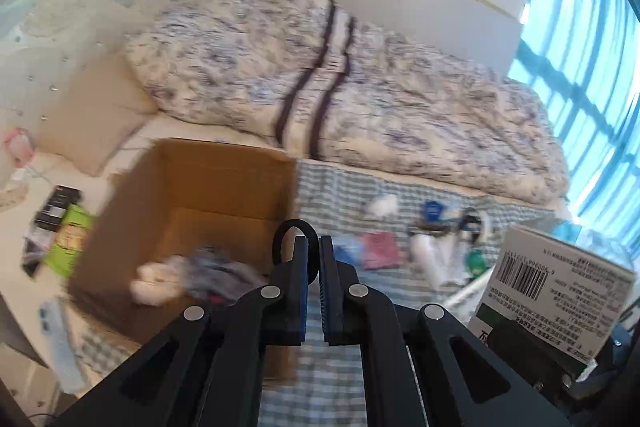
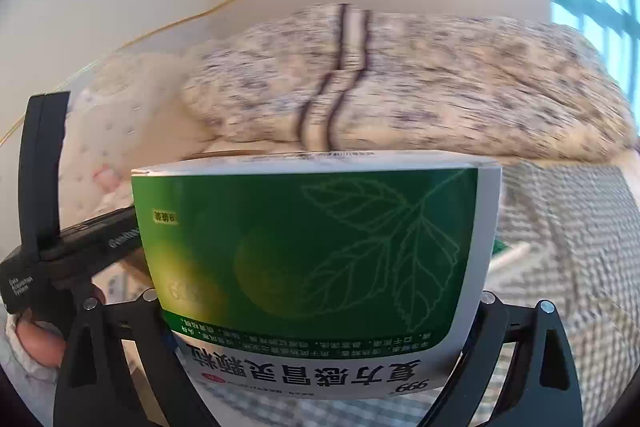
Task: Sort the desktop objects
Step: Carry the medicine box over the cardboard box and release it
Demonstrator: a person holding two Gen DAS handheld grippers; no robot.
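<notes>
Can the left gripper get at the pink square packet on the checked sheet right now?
Probably not yet: the left gripper is shut on a black loop, so it must drop that first. Otherwise the pink square packet lies uncovered just ahead.

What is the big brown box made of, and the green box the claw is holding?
The brown box looks like plain matte cardboard: dull tan walls, folded flaps. The green box in the right claw seems thin printed card, slightly glossy, with sharp folded edges and a barcode.
</notes>
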